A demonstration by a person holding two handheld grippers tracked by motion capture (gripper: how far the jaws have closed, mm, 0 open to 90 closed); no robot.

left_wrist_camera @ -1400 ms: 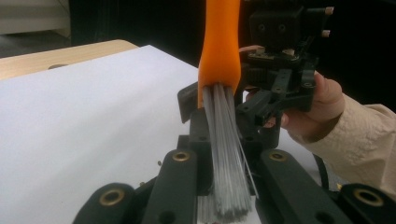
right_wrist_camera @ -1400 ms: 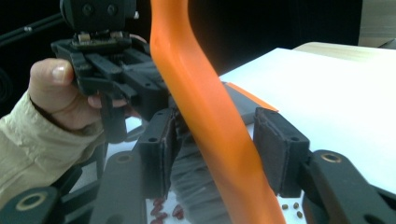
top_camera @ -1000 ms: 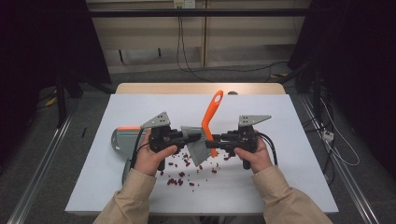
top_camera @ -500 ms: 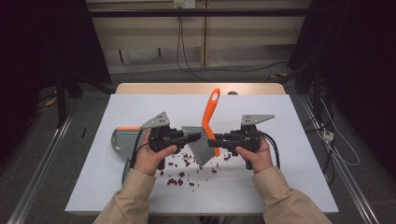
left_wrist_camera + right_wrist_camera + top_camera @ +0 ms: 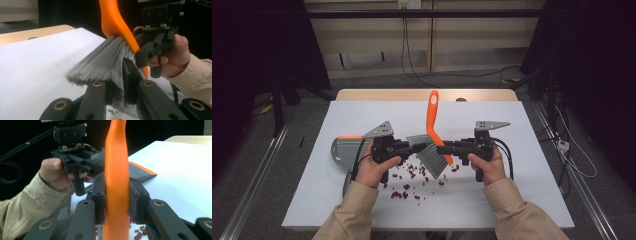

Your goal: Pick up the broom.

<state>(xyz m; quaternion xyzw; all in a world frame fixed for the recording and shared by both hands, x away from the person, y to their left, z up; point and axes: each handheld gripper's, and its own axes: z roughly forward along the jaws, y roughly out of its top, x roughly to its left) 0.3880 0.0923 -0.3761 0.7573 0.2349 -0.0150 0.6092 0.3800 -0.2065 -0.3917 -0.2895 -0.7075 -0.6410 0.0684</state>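
A hand brush with an orange handle and grey bristles is held up over the white table sheet. My right gripper is shut on the lower handle, whose orange bar stands upright between its pads. From the other side my left gripper is shut on the bristles, its jaws having just closed a touch. The two grippers face each other tip to tip. Small red beans lie scattered beneath them.
A grey dustpan with an orange edge lies flat at the left, behind my left hand. The sheet's wooden far edge runs behind the brush. Cables hang along the back wall.
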